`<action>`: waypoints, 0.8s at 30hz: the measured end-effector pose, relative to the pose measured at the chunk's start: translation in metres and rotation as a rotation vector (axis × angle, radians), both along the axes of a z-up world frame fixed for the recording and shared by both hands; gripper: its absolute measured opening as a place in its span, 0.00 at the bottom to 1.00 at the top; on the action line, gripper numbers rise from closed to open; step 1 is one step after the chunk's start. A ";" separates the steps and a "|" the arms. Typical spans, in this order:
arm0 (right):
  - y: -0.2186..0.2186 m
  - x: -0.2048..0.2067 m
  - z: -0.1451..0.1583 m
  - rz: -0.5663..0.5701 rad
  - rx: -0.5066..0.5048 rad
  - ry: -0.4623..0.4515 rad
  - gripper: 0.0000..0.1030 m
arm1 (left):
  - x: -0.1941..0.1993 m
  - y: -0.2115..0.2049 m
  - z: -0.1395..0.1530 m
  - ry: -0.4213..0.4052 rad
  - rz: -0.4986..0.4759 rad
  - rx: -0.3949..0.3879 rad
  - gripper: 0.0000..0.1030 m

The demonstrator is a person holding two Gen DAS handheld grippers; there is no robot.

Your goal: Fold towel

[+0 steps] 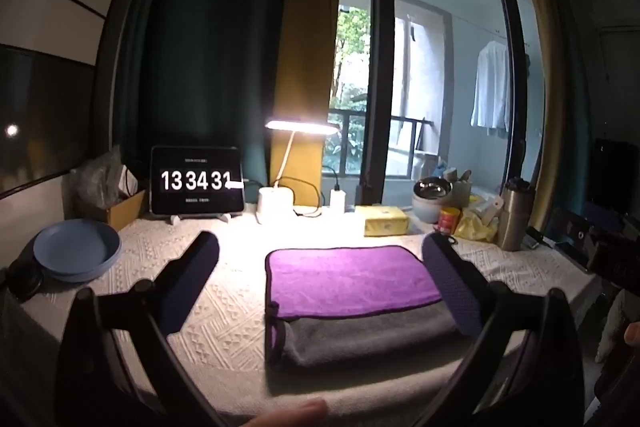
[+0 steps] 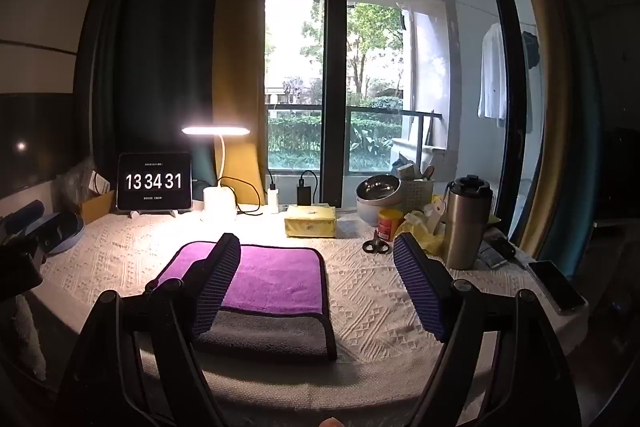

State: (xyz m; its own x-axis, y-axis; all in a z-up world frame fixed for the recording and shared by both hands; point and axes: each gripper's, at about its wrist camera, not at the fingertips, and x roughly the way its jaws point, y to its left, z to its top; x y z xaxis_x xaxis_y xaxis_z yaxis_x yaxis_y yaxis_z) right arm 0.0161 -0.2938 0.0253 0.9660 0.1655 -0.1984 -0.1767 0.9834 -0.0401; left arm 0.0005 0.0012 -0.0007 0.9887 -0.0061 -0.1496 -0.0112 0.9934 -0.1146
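tongs [image 1: 320, 267] [image 2: 318, 267] spread, partly hiding towel [image 1: 352, 283] edges.

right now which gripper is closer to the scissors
Right. The right gripper hovers open over the table with the scissors just beyond its fingertips. The left gripper is open over the towel, further left, with no scissors in its view.

The towel [image 1: 352, 277] is soft, matt cloth, purple pile on 1 face and grey on the other, lying on a white tablecloth [image 2: 376, 307] woven in raised, rough patterns. The flask [image 2: 466, 223] is brushed metal, the bowl [image 2: 378, 189] glossy metal, the plate [image 1: 76, 251] smooth matt plastic. The gripper pads [image 2: 420, 291] look ribbed and rubbery.
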 end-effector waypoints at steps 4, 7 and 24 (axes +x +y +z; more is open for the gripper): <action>0.000 -0.001 0.000 -0.009 -0.009 -0.001 0.79 | -0.007 0.005 -0.001 -0.002 0.008 -0.005 0.99; 0.000 -0.002 0.000 -0.005 -0.009 -0.001 0.79 | 0.001 -0.004 -0.004 0.022 0.013 0.017 0.99; 0.003 -0.001 0.002 0.004 -0.005 0.006 0.79 | 0.000 0.000 0.000 0.036 -0.012 0.006 0.99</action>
State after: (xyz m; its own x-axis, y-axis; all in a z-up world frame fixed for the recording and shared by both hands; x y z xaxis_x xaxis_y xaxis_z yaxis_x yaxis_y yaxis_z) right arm 0.0149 -0.2909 0.0272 0.9642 0.1684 -0.2047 -0.1810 0.9825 -0.0444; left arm 0.0010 0.0009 -0.0011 0.9826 -0.0165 -0.1852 -0.0037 0.9941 -0.1081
